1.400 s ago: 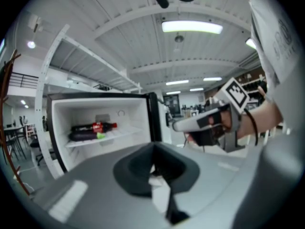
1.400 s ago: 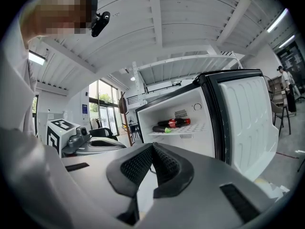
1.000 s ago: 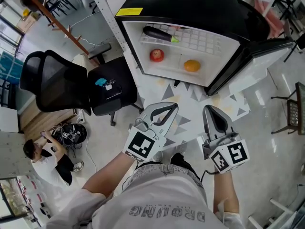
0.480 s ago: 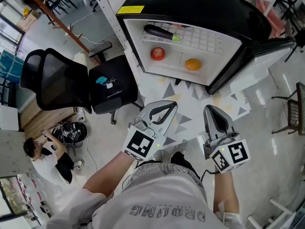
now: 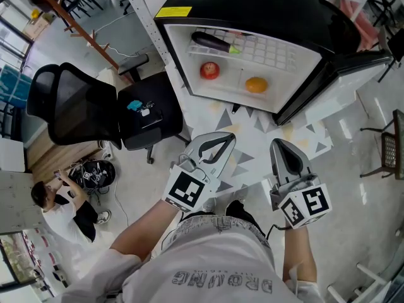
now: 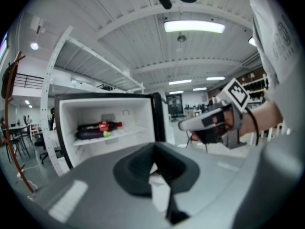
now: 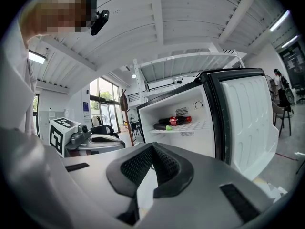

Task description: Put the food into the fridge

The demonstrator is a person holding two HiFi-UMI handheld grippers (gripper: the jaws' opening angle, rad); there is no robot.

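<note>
The small black fridge [image 5: 252, 5] stands open in front of me, its door [image 5: 334, 74] swung out to the right. On its wire shelf lie a dark eggplant [image 5: 211, 43] and a cola bottle [image 6: 100, 126]. Below them rest a red apple [image 5: 209, 71] and an orange [image 5: 255, 85]. My left gripper [image 5: 228, 139] and right gripper [image 5: 276, 144] hover side by side short of the opening, both shut with nothing between the jaws. The left gripper view shows its jaws [image 6: 153, 148] closed, and the right gripper view the same [image 7: 152, 149].
A black office chair [image 5: 69, 106] and a black seat [image 5: 148, 115] carrying small items stand left of the fridge. A white perforated post [image 5: 142, 17] rises beside the fridge. A person [image 5: 63, 210] sits on the floor at lower left by a helmet.
</note>
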